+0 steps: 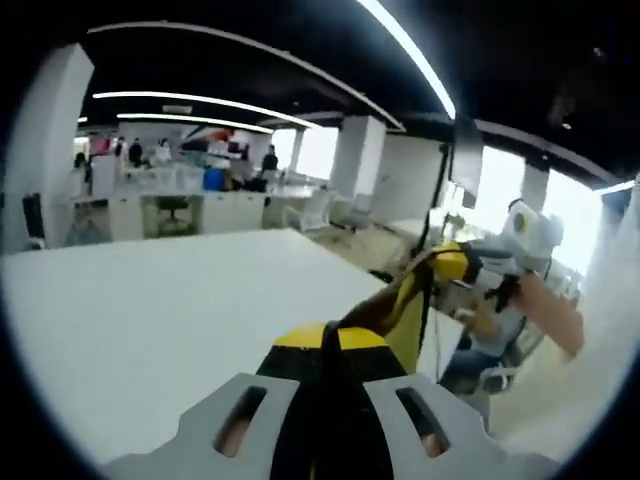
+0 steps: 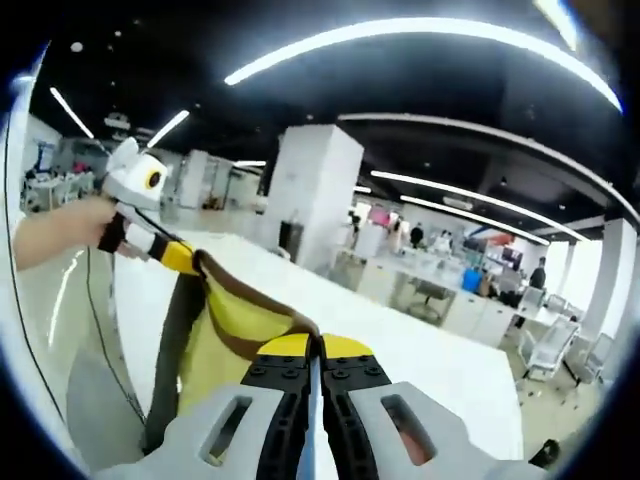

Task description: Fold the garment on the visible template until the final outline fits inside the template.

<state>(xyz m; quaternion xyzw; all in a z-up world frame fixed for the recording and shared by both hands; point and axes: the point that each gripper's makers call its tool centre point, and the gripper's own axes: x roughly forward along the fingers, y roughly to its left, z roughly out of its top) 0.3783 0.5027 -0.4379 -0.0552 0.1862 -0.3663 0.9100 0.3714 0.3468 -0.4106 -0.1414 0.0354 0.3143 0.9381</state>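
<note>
Your left gripper (image 1: pixel 328 345) has its jaws pinched tight on the edge of the yellow garment (image 1: pixel 418 300), fabric bunching right at the tips. In the right gripper view, your right gripper (image 2: pixel 313 352) is likewise clamped on the garment's yellow hem, jaws nearly closed with cloth between them. So both grip the same piece at two separate points, probably two corners or shoulder points, so you can spread it flat before laying it down.

The garment hangs in the air between the grippers, yellow with a brown band along the edge, sagging in the middle and not stretched taut. It's lifted off the white table (image 1: pixel 150 310); part may trail low, can't tell whether it touches. From the right gripper view you see the other gripper out at the left with a hand (image 2: pixel 75 225) on it, cloth running from it down to your jaws.

No template outline is visible on the table in either view, so can't say where the target sits. My read: still at the pick-up-and-spread stage, folding not begun.

Room: the tabletop is broad and bare ahead of the left gripper, far edge well away. Its right edge drops off near the hanging cloth, so keep the garment over the surface when lowering. Office desks (image 2: pixel 455 300) sit well beyond.
</note>
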